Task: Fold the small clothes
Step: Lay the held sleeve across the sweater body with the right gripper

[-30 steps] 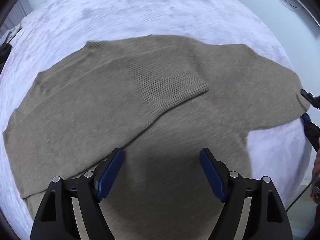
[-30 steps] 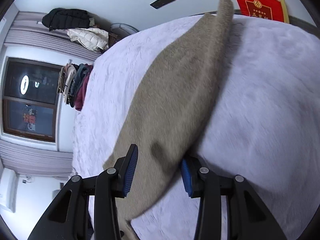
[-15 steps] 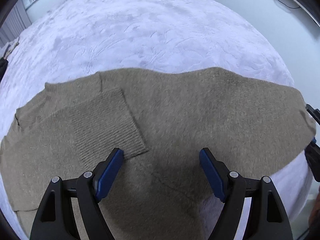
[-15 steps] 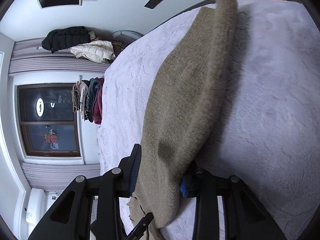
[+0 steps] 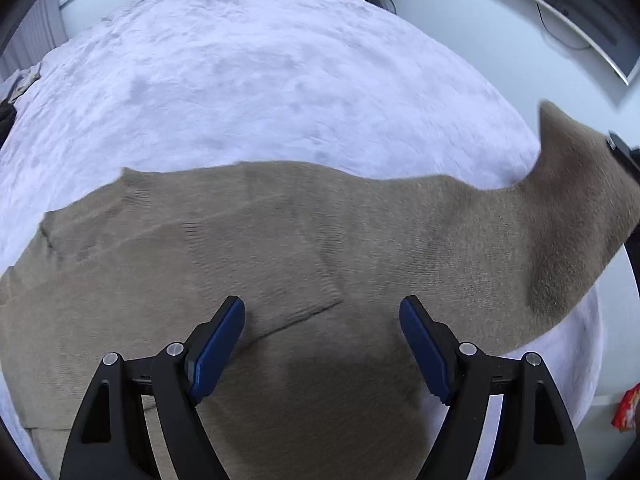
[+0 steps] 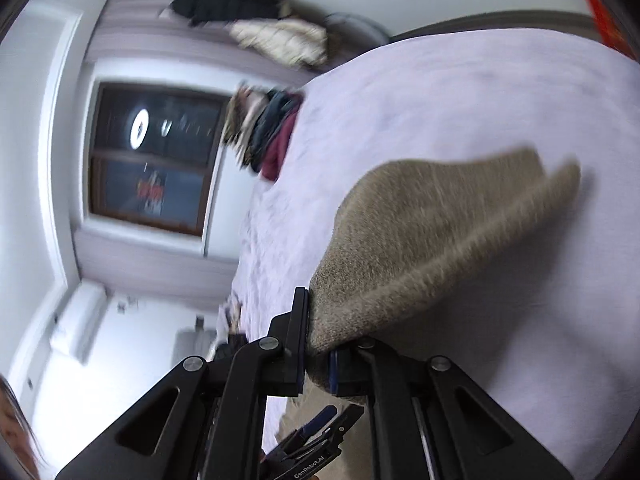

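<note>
Left wrist view: the sweater (image 5: 280, 248) lies flat on the bed (image 5: 260, 80), its long axis running crosswise. Over its near edge hovers the left gripper (image 5: 322, 340), jaws spread and empty. At the sweater's right end, the right gripper (image 6: 318, 354) pinches a lifted corner, so it likely leads the fold.

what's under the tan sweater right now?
The fuzzy tan knit sweater lies on the white plush bedspread, which shows all around it. Whatever the spread-out part covers is hidden. Its right end is lifted, pinched in the right gripper.
</note>
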Demonstrator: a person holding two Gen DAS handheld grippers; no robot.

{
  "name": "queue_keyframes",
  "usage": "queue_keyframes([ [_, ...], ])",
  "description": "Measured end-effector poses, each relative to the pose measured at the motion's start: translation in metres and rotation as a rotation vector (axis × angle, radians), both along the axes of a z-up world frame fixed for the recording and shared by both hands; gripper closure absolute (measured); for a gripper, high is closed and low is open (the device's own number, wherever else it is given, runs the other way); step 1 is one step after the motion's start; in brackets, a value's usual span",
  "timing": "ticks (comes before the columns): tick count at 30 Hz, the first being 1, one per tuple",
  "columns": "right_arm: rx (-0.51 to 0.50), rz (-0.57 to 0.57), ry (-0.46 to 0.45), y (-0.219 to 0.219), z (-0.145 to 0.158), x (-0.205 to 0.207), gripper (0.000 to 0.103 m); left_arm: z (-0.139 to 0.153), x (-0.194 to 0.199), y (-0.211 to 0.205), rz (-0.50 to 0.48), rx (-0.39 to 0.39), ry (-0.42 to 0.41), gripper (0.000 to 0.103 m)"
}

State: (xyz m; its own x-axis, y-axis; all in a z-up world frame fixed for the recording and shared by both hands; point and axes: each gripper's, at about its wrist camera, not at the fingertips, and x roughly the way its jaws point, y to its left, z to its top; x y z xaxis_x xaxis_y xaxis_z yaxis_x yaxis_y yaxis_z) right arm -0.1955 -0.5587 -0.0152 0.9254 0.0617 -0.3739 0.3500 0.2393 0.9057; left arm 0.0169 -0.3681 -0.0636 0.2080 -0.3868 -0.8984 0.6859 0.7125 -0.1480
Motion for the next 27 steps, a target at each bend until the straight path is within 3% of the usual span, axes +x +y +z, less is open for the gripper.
queue_keyframes([
  [5,-0.198,0.280,0.006,0.068,0.043,0.091,0.094,0.014,0.015,0.078,0.079,-0.010,-0.058,0.023],
  [9,-0.346,0.517,0.029,0.145,0.051,0.160,0.094,0.023,0.042,0.162,0.194,0.009,-0.059,0.023],
  [15,-0.444,0.783,0.160,0.259,-0.001,0.228,0.094,0.004,0.071,0.241,0.332,0.100,-0.091,0.023],
  [19,-0.502,0.917,0.375,0.315,-0.063,0.248,0.088,-0.013,0.076,0.283,0.391,0.167,-0.071,0.023],
  [21,-0.465,0.903,0.426,0.316,-0.077,0.248,0.079,-0.016,0.074,0.302,0.414,0.174,-0.054,0.023],
  [23,-0.377,0.830,0.393,0.304,-0.074,0.242,0.054,-0.021,0.073,0.313,0.427,0.177,-0.045,0.023],
  [25,-0.324,0.737,0.378,0.290,-0.068,0.234,0.046,-0.024,0.071,0.322,0.440,0.175,-0.028,0.023],
  [27,-0.240,0.623,0.374,0.268,-0.069,0.230,0.046,-0.025,0.072,0.329,0.453,0.170,-0.013,0.023],
])
